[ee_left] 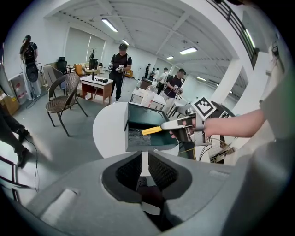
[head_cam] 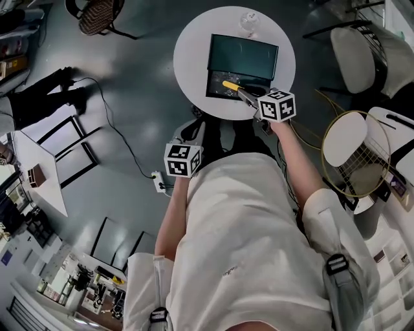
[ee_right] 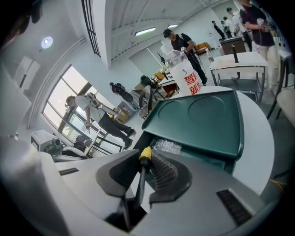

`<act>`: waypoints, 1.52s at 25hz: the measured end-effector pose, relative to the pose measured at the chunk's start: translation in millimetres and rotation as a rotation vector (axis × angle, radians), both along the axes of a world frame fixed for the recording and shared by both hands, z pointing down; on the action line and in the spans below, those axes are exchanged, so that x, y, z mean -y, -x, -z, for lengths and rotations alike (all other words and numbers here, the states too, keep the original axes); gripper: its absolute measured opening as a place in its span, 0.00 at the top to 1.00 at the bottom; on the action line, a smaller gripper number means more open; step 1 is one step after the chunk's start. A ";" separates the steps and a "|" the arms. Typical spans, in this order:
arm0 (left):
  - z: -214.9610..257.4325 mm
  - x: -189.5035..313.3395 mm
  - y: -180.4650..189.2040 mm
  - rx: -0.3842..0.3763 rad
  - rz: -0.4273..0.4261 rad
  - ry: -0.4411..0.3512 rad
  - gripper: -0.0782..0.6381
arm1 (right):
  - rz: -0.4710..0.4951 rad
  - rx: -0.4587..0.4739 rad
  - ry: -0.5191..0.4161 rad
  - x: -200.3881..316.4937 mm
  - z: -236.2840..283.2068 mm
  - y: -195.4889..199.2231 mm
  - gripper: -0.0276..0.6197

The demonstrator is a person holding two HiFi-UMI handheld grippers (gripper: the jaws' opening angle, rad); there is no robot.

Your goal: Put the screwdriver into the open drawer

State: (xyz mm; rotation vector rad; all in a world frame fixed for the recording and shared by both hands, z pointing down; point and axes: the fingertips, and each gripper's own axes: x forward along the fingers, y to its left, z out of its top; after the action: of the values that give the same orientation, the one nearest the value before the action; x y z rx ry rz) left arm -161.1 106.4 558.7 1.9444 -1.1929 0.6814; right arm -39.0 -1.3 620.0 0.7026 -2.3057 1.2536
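Observation:
A dark green drawer box (head_cam: 242,55) stands on a round white table (head_cam: 191,52), and its drawer (head_cam: 217,87) is pulled out toward me. My right gripper (head_cam: 244,95) is shut on the screwdriver (head_cam: 230,85). The screwdriver's yellow handle (ee_left: 154,130) points forward over the open drawer (ee_left: 143,138). In the right gripper view the dark shaft (ee_right: 140,179) lies between the pads, just above the drawer's front (ee_right: 168,146). My left gripper (head_cam: 194,132) hangs back from the table near my body. Its jaws (ee_left: 142,163) are closed to a thin slit with nothing between them.
A clear glass (head_cam: 249,22) stands at the table's far edge, and a white bottle with red print (ee_right: 186,78) stands behind the box. A wicker chair (head_cam: 97,16) is far left, a yellow wire chair (head_cam: 356,155) close right. A cable and plug (head_cam: 158,182) lie on the floor. People stand in the background.

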 end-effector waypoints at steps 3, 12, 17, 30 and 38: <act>0.2 -0.5 5.9 0.002 0.006 0.001 0.82 | 0.011 -0.032 0.043 1.5 -14.5 2.9 0.83; -5.0 -4.3 14.0 -0.004 0.008 0.016 0.82 | -0.049 -0.074 0.159 11.8 -42.6 3.6 0.83; -5.3 -5.2 18.5 0.000 0.015 0.024 0.82 | -0.098 -0.062 0.198 16.2 -47.9 0.6 0.83; -10.8 -4.9 16.7 0.004 0.016 0.030 0.82 | -0.136 -0.069 0.235 19.5 -56.0 -4.1 0.74; -12.5 -2.9 19.3 0.007 0.016 0.037 0.82 | -0.160 -0.099 0.220 23.3 -52.4 -10.1 0.62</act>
State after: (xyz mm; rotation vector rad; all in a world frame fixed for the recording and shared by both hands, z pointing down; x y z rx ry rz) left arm -180.4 109.3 571.2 1.9011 -1.1907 0.6977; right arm -28.9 -24.6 672.3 0.8630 -2.0261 1.4816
